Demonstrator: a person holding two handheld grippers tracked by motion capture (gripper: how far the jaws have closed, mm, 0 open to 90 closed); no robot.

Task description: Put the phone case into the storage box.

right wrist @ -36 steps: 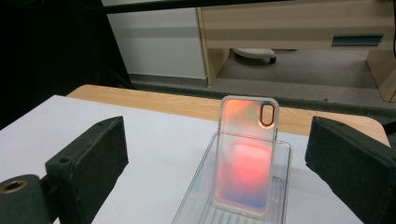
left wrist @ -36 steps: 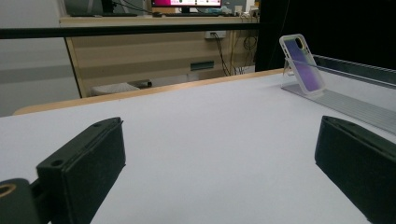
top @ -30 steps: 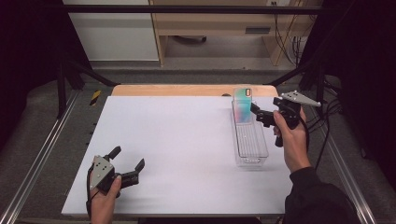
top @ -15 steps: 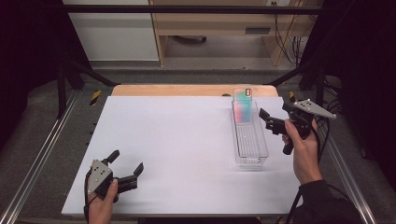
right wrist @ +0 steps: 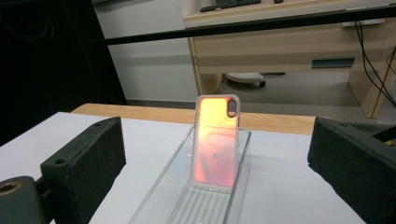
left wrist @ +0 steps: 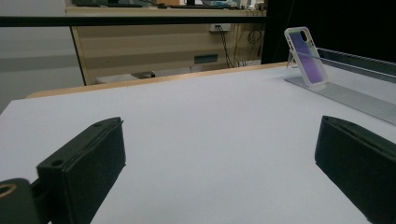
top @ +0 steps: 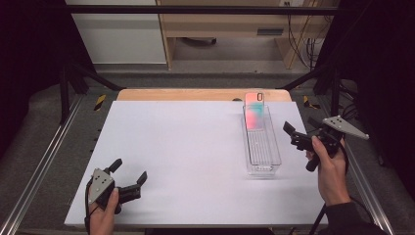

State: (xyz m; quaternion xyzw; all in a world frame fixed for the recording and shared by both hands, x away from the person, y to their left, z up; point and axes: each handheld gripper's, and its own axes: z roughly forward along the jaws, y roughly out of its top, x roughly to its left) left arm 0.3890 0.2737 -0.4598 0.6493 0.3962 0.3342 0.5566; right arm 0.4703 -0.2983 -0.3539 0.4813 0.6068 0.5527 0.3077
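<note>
Key relation: the iridescent pink-to-teal phone case with a clear rim (top: 254, 110) stands propped at the far end of the clear ribbed plastic tray (top: 263, 149), leaning back against the tray's far wall, camera cutout at the top. The tray's long axis runs away from the person, near-to-far on the white table top (top: 186, 147); the case's long axis runs up the lean, bottom edge on the tray floor. The right gripper (top: 292, 135) sits just beside the tray's right wall, near its middle, jaws spread wide and holding nothing. In the right gripper view the case (right wrist: 216, 140) lies dead ahead between the jaws, farther off, not touching either. The left gripper (top: 128, 176) is well apart at the near-left corner of the table, jaws also spread and empty; in its view the case (left wrist: 307, 56) is far off to the upper right and reads purple. So the right hand is clearly the nearer one, and my read is that any grab means going forward and left over the tray wall. No brand, label or legible writing on the case, tray or table.
</note>
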